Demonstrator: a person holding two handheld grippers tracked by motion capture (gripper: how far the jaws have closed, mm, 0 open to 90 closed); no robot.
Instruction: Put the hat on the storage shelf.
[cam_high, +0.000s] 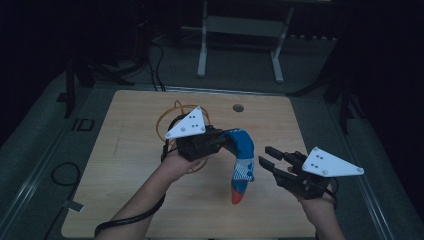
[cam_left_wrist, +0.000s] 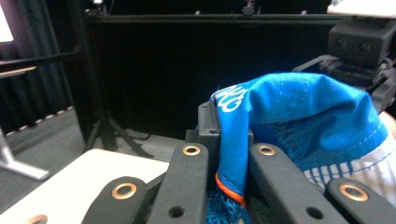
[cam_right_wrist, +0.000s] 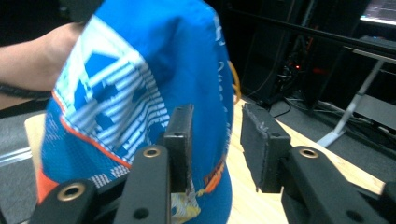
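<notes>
Sock (cam_high: 242, 160), blue with white stripes and an orange toe, hangs above the wooden table (cam_high: 130, 200), its upper end caught in the left gripper (cam_high: 216, 142) and its toe drooping down toward the tabletop. In the left gripper view that gripper's jaws are closed on the blue fabric, the orange-edged cuff pinched between the two pads while the rest of the sock bulges out to the right of them. A yellow cable loop (cam_high: 167, 117) lies on the table behind the left hand (cam_high: 176, 164). To the right of the hanging sock, the right gripper (cam_high: 269, 157) has its jaws apart; in the right gripper view the sock drapes in front of the left-hand pad, and the gap between the pads shows bare table.
</notes>
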